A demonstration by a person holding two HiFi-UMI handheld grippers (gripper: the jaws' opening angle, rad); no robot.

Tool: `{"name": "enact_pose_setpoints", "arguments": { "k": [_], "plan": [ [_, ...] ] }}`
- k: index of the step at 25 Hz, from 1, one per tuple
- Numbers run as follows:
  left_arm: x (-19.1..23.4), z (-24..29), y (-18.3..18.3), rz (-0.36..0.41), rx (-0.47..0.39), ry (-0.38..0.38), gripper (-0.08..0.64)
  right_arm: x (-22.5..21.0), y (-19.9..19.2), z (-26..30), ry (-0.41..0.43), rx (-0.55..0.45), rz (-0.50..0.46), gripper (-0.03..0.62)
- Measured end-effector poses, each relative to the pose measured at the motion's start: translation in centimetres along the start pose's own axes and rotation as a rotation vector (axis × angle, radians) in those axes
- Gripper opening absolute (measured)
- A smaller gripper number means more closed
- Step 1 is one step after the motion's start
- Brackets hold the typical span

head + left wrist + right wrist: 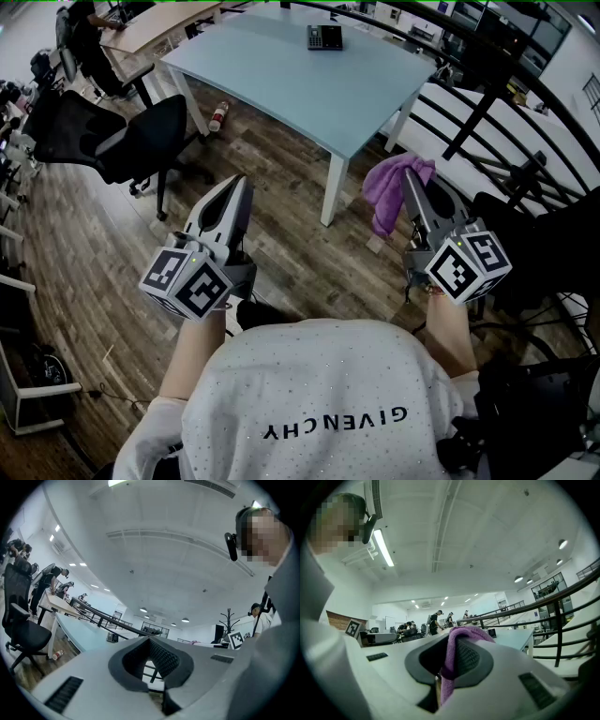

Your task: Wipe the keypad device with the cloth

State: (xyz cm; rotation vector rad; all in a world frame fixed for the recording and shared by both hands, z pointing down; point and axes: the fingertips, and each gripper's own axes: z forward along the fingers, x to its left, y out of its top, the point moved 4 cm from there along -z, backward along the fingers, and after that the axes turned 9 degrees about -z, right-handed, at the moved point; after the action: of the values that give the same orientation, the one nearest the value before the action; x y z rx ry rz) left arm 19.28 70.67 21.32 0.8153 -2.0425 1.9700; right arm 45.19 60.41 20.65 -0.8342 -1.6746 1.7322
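Item 1, nearest: left gripper [232, 187], grey fingers [166, 660] closed on nothing, poised over brown wood-plank floor [281, 248]; probably kept free to steady the device.

Item 2: right gripper [411, 183], fingers clamped on soft purple cloth [392, 192], bulk hanging loose off the tips as a ready wiping pad. Fingertips hidden under the fabric.

Item 3, farther: pale blue rectangular desk [309, 89], well apart from both grippers.

Item 4, farthest: small black keypad device [325, 37], lying near the desk's far edge, untouched. Keys too small to make out.
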Motion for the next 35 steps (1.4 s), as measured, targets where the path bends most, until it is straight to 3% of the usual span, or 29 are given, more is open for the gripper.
{"name": "enact_pose_setpoints", "arguments": {
  "k": [12,16,19,25,29,35],
  "plan": [
    [-0.9,0.4,-0.4,0.001,-0.002,0.001,0.005,-0.7,0.1,-0.5,0.000,-0.004,0.003,0.025],
    [-0.7,0.8,-0.3,-0.001,0.032,-0.005,0.005,-1.3,0.0,0.5,0.001,-0.023,0.065,0.025],
    [0.4,1.5,-0.1,0.002,0.057,-0.015,0.005,-1.8,-0.6,2.3,-0.009,-0.034,0.120,0.025],
    [4.9,5.3,1.4,-0.024,0.043,-0.036,0.005,-2.7,-0.6,7.3,-0.027,-0.015,0.086,0.025],
    [7.4,9.8,3.8,-0.055,0.045,-0.068,0.005,-4.6,1.3,11.2,-0.055,-0.024,0.091,0.025],
    [11.5,14.2,10.2,-0.028,0.040,-0.153,0.005,-4.0,5.4,17.9,-0.114,-0.031,0.012,0.026]
  ]
}}
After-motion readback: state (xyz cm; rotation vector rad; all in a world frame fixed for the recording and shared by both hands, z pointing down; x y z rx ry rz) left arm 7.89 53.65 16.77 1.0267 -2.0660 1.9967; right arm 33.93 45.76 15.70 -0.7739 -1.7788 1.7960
